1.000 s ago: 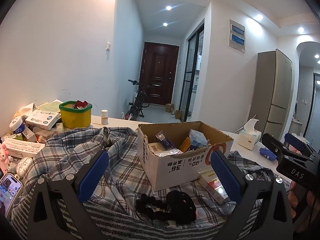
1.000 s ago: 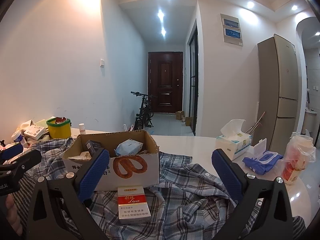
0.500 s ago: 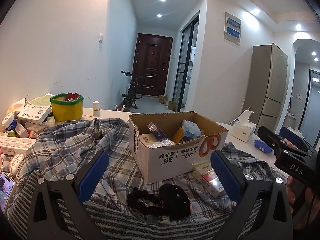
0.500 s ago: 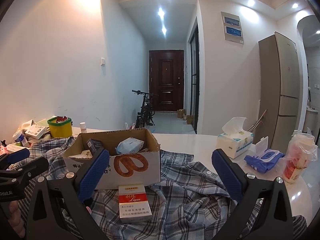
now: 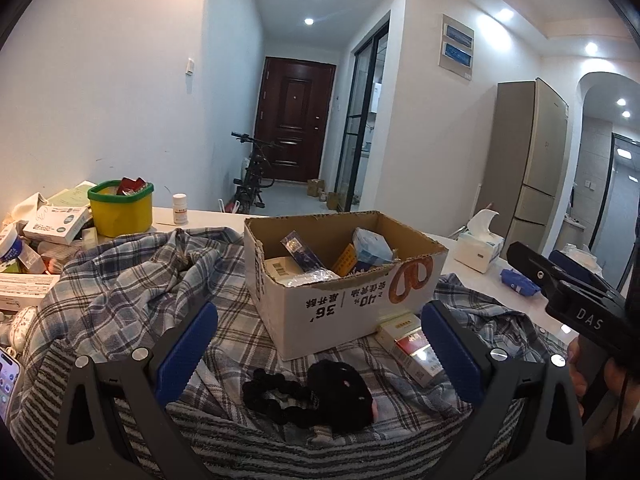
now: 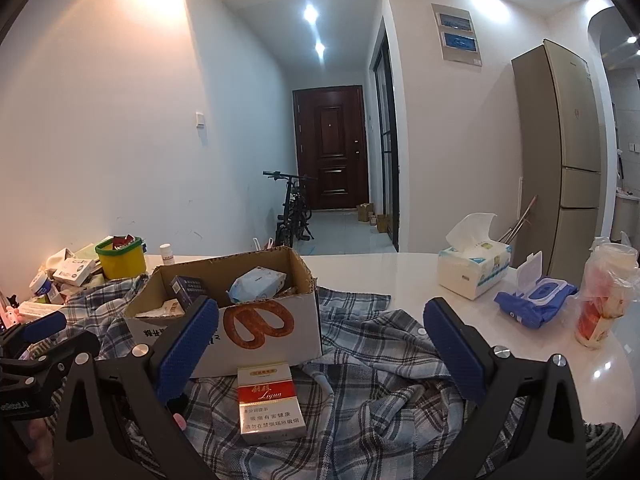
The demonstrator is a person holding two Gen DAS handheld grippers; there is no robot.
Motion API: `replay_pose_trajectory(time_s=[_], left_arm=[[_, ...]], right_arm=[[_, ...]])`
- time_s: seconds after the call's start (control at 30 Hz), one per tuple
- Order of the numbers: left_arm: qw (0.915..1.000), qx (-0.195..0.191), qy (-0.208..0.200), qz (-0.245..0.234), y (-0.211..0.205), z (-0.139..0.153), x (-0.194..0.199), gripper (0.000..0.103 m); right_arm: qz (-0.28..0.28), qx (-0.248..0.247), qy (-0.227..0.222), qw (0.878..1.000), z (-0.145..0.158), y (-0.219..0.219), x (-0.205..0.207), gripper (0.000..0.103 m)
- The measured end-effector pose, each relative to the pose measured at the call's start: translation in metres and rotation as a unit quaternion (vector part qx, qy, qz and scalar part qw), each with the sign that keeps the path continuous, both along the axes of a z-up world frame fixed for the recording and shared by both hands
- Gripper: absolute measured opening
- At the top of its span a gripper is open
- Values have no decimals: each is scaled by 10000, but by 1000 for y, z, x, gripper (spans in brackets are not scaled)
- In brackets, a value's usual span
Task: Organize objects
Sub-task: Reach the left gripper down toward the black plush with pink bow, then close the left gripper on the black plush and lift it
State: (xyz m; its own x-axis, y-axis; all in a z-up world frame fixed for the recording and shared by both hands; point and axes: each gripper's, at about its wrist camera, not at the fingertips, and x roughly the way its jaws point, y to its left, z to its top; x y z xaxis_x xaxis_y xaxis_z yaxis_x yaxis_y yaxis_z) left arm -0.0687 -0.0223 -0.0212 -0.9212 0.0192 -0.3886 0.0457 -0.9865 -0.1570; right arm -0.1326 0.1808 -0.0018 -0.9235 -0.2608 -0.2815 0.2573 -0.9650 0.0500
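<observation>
An open cardboard box (image 5: pixel 344 304) with several small packs inside stands on a plaid shirt (image 5: pixel 120 292); it also shows in the right wrist view (image 6: pixel 260 320). A black plush toy (image 5: pixel 336 394) lies in front of the box, between my left gripper's open fingers. My left gripper (image 5: pixel 316 352) is open and empty. A red and white cigarette pack (image 6: pixel 270 404) lies in front of the box, between my right gripper's fingers; the left wrist view (image 5: pixel 412 348) shows it too. My right gripper (image 6: pixel 320 352) is open and empty.
A yellow tub (image 5: pixel 120 208), a small white bottle (image 5: pixel 180 209) and several medicine boxes (image 5: pixel 56 224) crowd the table's left. A phone (image 5: pixel 8 376) lies at the far left. A tissue box (image 6: pixel 474 268), blue wipes pack (image 6: pixel 536 300) and a bagged cup (image 6: pixel 606 296) stand right.
My left gripper has shifted, so the box and black toy sit more to the right in its view. The right gripper has barely moved. Both stay open.
</observation>
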Motion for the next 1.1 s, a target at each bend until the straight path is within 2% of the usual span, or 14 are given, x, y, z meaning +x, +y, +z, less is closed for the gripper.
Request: replay_pose_trajectory(time_s=[0.13, 0.17, 0.33, 0.43, 0.47, 0.5, 0.57, 0.63, 0.7, 0.77, 0.93, 1.0, 1.07, 1.1], left_arm=[[9996, 61, -235, -138, 2, -3, -8, 100], [9992, 101, -346, -183, 1, -5, -12, 95], [9955, 186, -880, -292, 2, -17, -26, 90], [9903, 242, -1285, -466, 7, -21, -29, 76], [9887, 425, -1309, -601, 8, -20, -27, 68], [9867, 576, -1327, -747, 10, -20, -24, 68], [9862, 333, -1452, -728, 20, -20, -24, 68], [9854, -299, -1565, -594, 34, -24, -28, 68], [9785, -570, -1876, -645, 42, -34, -37, 68], [9726, -513, -2182, -618, 43, -43, -46, 68], [9650, -333, -2531, -597, 34, -53, -60, 68], [9608, -424, -2667, -634, 36, -57, -65, 44], [9604, -498, -2670, -622, 38, -57, -66, 42], [9609, -562, -2645, -597, 38, -56, -66, 35]], right_arm=[[41, 65, -8, 10000, -1, -3, 1, 102], [54, 73, -11, 10000, -1, -4, 1, 102], [123, 42, -19, 9999, -1, -2, 2, 102], [164, 13, -82, 9998, -2, -1, 0, 102], [178, -1, -98, 9998, -2, -1, -1, 102], [190, -20, -112, 9998, -2, -1, -1, 102], [219, -56, -120, 9997, -1, -1, 0, 102], [265, -78, -125, 9995, -1, -1, 1, 102], [290, -14, -175, 9994, -2, -4, 0, 102], [307, 87, -269, 9991, -5, -7, -2, 102], [512, 124, -541, 9971, -11, -11, -8, 102], [578, 139, -603, 9964, -13, -12, -8, 102], [622, 157, -603, 9961, -13, -14, -7, 102], [623, 166, -589, 9962, -13, -14, -6, 102]])
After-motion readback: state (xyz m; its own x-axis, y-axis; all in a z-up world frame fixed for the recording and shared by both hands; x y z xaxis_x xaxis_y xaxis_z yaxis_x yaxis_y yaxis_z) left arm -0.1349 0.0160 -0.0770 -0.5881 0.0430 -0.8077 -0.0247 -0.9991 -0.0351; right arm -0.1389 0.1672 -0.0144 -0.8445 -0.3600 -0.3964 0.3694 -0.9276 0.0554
